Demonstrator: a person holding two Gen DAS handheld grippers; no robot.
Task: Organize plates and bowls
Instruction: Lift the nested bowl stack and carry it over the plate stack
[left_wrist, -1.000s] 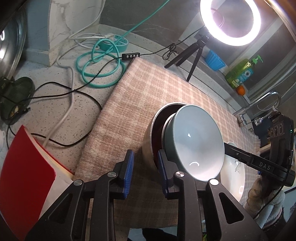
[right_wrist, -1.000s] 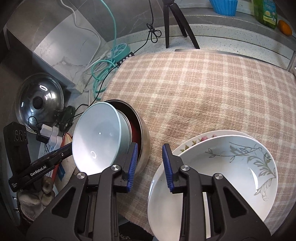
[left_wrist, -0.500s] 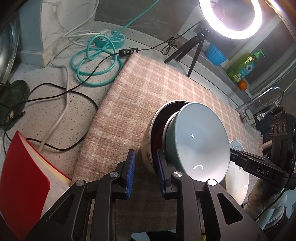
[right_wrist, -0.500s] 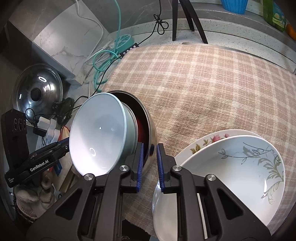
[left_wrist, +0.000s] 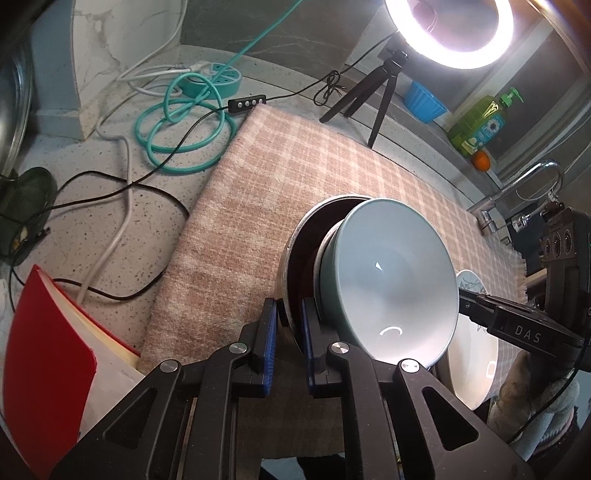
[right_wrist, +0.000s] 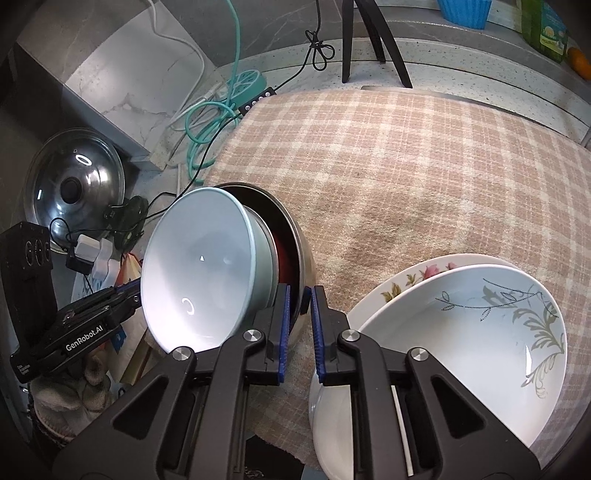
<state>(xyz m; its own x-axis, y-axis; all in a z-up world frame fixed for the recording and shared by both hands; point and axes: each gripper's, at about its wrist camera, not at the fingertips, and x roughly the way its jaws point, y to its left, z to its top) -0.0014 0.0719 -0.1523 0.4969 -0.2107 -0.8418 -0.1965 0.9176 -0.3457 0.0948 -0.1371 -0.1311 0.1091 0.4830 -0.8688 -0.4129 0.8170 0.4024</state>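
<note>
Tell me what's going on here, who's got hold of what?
A person with a gripper in each hand is sorting dishes on a plaid cloth. Both grippers are clamped on the rim of the steel bowl, the left gripper from one side and the right gripper from the other; their jaws have just been closing. A pale blue bowl sits nested inside it, and the stack looks tipped. Two white plates lie stacked to the side, untouched.

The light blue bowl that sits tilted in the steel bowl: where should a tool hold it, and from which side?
Grip the light blue bowl at its raised upper rim, coming from above. It leans out of the steel bowl, so that thin edge stands free.
</note>
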